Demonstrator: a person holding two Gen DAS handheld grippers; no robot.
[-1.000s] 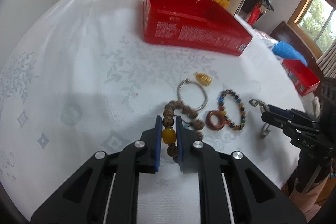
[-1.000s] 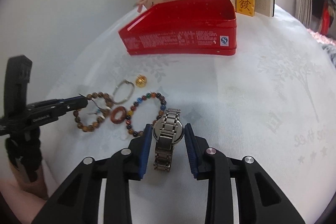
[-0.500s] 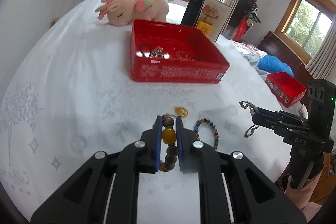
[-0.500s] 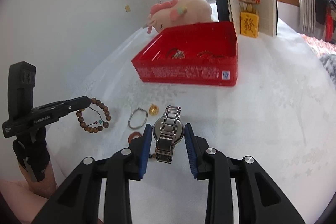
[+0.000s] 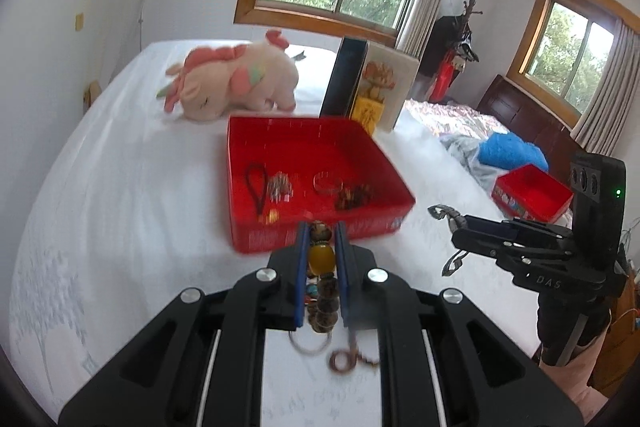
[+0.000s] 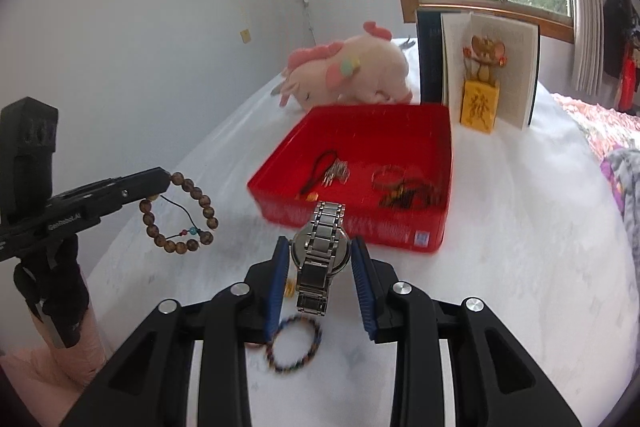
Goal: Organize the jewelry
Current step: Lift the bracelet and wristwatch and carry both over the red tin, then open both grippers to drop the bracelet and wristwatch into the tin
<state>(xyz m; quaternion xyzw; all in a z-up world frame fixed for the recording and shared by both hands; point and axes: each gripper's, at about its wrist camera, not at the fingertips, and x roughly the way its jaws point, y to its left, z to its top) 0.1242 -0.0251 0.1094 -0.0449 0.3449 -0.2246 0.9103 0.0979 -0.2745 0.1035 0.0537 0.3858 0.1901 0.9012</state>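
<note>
We cannot see all of the bead bracelet (image 5: 320, 267) from the left camera, because the blue pads hide most of it. From the right camera it hangs in a full ring at the far left. The left hand-held gripper (image 5: 320, 255) is clenched on its yellow bead, up in the air, in front of the red box (image 5: 280, 243). Below that hand-held gripper, a thin ring (image 5: 310, 345) and a brown ring (image 5: 342, 361) lie on the white worktop (image 5: 120, 207), both blurry.

The red box is open. In it we see a black cord loop (image 5: 258, 183), a small silver piece (image 5: 280, 187), a clear bangle (image 5: 326, 183) and a dark tangle (image 5: 354, 195) we cannot make out.

Behind the box lie a pink plush toy (image 5: 236, 83) and an open book (image 5: 372, 83).

The right hand-held gripper (image 6: 322, 267) grasps a silver watch (image 6: 320, 251) by its round case, in front of the box. Under it, a colourful bead bracelet (image 6: 294, 345) and a small gold bit (image 6: 290, 287) lie on the worktop, partly hidden.
</note>
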